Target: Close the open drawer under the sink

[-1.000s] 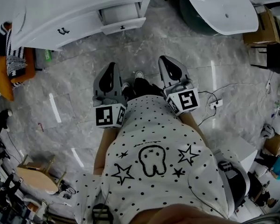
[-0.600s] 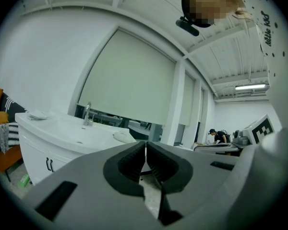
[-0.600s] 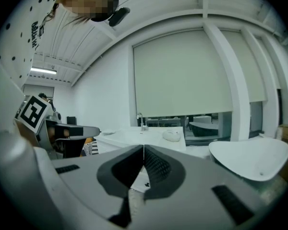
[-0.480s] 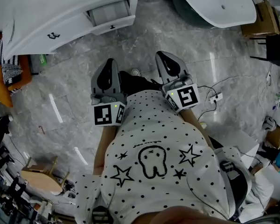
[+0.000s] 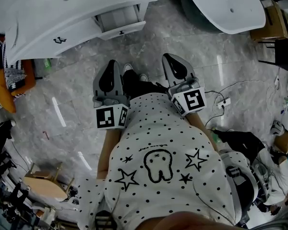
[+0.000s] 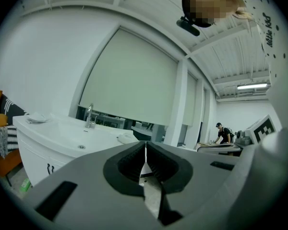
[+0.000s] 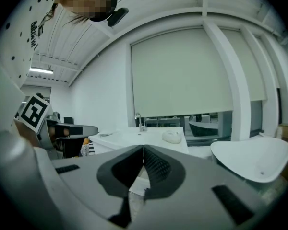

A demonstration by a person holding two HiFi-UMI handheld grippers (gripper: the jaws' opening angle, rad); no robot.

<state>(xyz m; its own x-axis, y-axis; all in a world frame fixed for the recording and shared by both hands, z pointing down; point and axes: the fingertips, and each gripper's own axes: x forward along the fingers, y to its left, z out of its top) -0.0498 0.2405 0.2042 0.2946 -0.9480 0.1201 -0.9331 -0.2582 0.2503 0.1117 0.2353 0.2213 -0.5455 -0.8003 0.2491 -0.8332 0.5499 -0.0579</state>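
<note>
The white sink vanity (image 5: 62,20) stands at the top left of the head view. Its drawer (image 5: 121,31) under the right end of the basin is pulled out, showing the inside. Both grippers are held in front of the person's body, a good way short of the drawer and touching nothing. My left gripper (image 5: 113,62) is shut and holds nothing; its pads meet in the left gripper view (image 6: 145,145). My right gripper (image 5: 168,56) is likewise shut with nothing between its jaws (image 7: 143,147). The faucet (image 6: 90,115) and the vanity top (image 7: 134,137) show beyond the jaws.
A large white tub (image 5: 221,4) lies at the top right, with cardboard boxes (image 5: 273,28) beside it. A power strip and cable (image 5: 222,104) lie on the marble floor to the right. An orange cushion (image 5: 12,87) sits left, a wooden stool (image 5: 41,183) lower left.
The person has stepped forward, so the vanity and its drawer sit slightly nearer in the head view. Both grippers stay shut, side by side.
</note>
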